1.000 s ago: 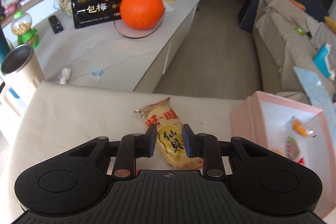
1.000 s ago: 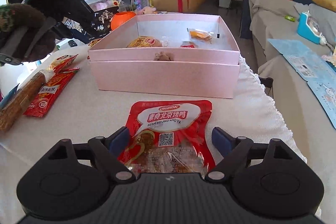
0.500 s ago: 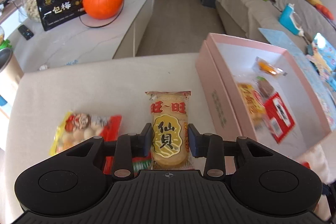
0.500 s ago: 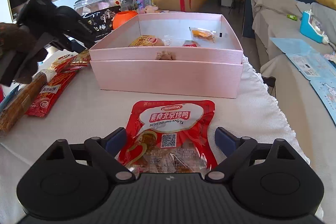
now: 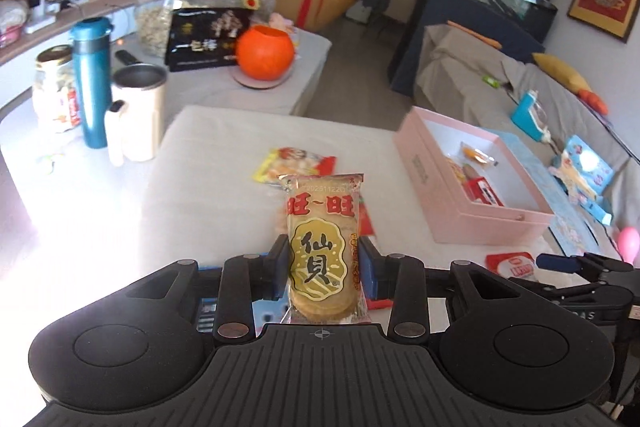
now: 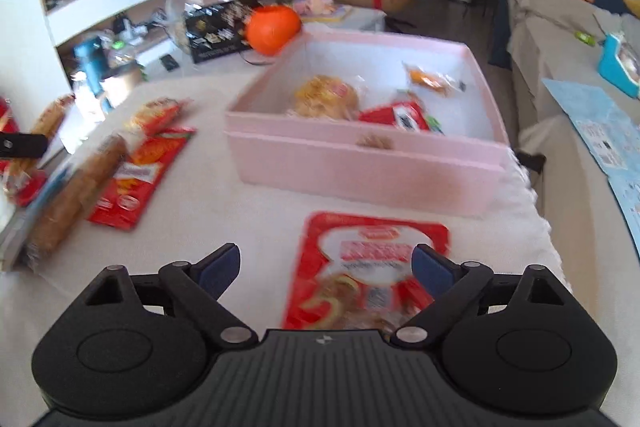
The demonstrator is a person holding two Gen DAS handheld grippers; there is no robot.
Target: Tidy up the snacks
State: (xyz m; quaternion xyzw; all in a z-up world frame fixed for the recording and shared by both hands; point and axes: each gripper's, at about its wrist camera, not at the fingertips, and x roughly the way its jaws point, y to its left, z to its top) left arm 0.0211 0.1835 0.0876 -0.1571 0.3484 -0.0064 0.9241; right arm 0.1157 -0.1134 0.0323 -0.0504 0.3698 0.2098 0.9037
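on the left of the left wrist view, a glass jar [image 5: 54, 87], a blue flask [image 5: 92, 83] and a cream mug [image 5: 140, 111] are seen standing close together on a low white table [image 5: 208, 91], with an orange pumpkin pot [image 5: 265, 53] farther back. nearer, a cloth-covered surface [image 5: 208, 187] is seen, and on it a yellow and red snack bag [image 5: 294, 165] is laid flat. the left tool [image 5: 324, 273] is closed on a rice cracker packet [image 5: 322, 247], which is held upright and clear of the surface, pinched at its lower half by both fingers. to the right, an open pink box [image 5: 480, 219] is set on the surface, with several small snacks inside it; the packet is held well apart from it. the right tool is partly seen at the far right edge.

in the right wrist view, which is blurred, a long brown snack roll [image 6: 76, 191] and a red sachet [image 6: 140, 175] are seen lying side by side on the left of the surface. the right tool [image 6: 326, 267] is spread wide, nothing being gripped; a red duck snack pouch [image 6: 372, 267] is lying flat on the surface beneath and between its fingers, just in front of the pink box.
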